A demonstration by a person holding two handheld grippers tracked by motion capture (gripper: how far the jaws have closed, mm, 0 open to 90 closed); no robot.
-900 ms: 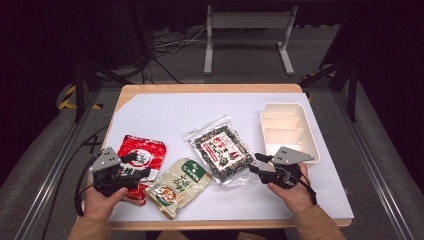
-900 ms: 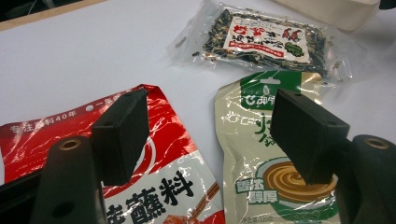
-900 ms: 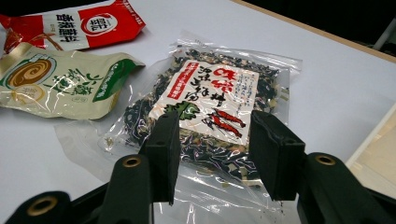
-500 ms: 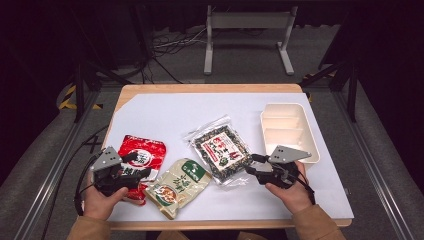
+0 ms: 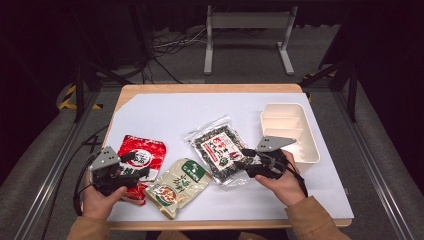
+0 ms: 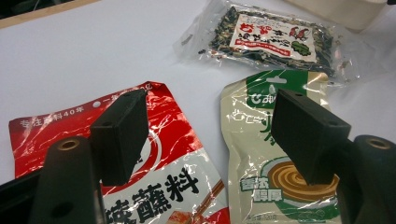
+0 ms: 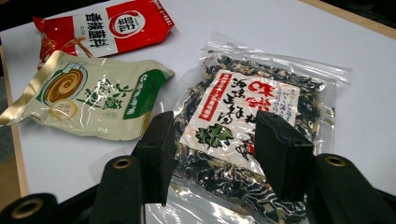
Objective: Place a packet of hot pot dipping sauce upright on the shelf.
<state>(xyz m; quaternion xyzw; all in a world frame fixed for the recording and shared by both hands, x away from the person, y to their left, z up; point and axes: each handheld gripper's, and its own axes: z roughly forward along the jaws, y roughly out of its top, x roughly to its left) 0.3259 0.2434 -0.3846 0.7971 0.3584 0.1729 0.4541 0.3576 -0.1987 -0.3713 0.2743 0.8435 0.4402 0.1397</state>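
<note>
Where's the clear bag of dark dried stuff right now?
High view: the clear bag lies mid-table, between the green pouch and white tray, at the right gripper.

Red pouch point(image 6: 154, 154): "蘸料", "40年". Other packets' print unreadable.

The red sauce packet point(image 6: 140, 186) runs off the bottom edge in the left gripper view, its lower print lost behind the black jaws. Just beyond that gripper, the green-and-cream pouch point(image 6: 275, 154) is partly covered by one jaw. In the right gripper view the clear seaweed bag point(image 7: 252, 121) has its near end cut off, perhaps under the jaws. Small print: unreadable.
</note>
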